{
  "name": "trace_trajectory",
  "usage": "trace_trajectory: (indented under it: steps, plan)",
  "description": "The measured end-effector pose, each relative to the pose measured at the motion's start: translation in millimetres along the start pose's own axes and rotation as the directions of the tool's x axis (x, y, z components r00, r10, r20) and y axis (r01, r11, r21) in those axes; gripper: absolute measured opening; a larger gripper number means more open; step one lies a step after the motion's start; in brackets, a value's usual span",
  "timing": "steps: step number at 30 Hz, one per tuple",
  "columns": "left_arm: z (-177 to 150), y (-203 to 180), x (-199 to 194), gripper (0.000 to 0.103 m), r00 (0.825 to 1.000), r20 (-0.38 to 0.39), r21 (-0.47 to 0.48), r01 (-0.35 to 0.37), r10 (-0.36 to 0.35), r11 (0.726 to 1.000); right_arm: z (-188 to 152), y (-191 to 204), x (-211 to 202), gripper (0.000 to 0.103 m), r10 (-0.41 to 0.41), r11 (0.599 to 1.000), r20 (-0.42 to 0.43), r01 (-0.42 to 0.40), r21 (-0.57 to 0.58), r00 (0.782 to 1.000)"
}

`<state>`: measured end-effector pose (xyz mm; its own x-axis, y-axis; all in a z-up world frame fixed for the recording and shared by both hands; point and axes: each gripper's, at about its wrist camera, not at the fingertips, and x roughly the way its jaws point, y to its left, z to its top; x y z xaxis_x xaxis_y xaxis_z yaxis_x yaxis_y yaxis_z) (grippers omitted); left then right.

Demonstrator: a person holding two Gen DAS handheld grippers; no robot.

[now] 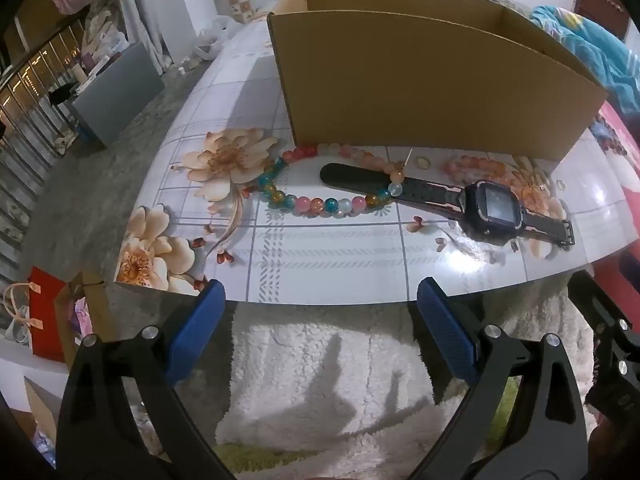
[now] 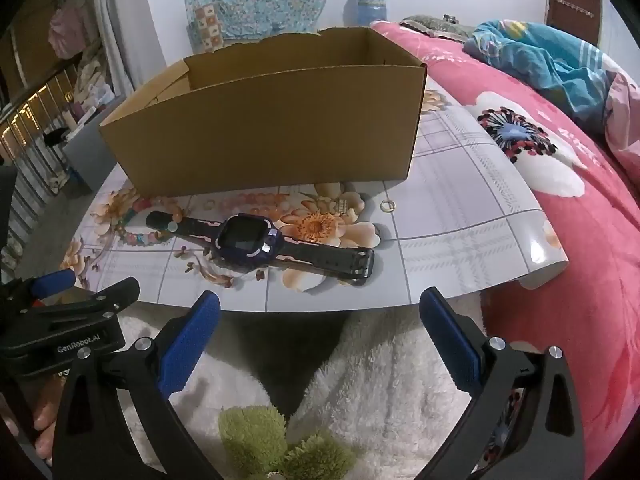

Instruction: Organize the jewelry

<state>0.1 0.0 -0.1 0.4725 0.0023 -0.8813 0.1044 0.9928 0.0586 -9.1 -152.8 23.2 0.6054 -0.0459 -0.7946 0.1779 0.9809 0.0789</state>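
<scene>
Left wrist view: left gripper (image 1: 318,320) wide open, empty, short of a floral mat (image 1: 320,264). Watch (image 1: 448,200) lies across a bead bracelet (image 1: 320,200) (multicoloured), before a cardboard box (image 1: 420,92). Right gripper (image 2: 320,320) likewise gapes, holding nothing.

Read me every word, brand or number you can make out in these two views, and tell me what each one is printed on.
"GenRobot.AI": white lettering on the black body of the left tongs, seen in the right wrist view.
Smartwatch: screen dark, nothing to read on it.
Cardboard box: plain, no print on the visible walls.
No other text is legible.
</scene>
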Motion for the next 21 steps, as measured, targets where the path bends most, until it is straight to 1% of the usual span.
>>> trace_trajectory:
  steps: [5,12,21]
  plan:
    - [0.1,-0.2,-0.4,0.093,1.0,0.005,0.007,-0.019,0.019,1.0,-0.2,-0.3,-0.1,0.097,0.002,1.0,-0.001,-0.002,0.001,1.0]
    - [0.7,1.6,-7.0,0.093,1.0,0.006,0.007,-0.024,0.024,1.0,-0.7,-0.7,0.2,0.098,0.005,1.0,-0.002,-0.005,0.002,1.0]
    - [0.2,-1.5,-5.8,0.093,0.999,0.004,0.012,-0.035,0.035,0.999,-0.6,-4.6,0.6,0.098,0.01,1.0,-0.002,-0.01,0.005,1.0]
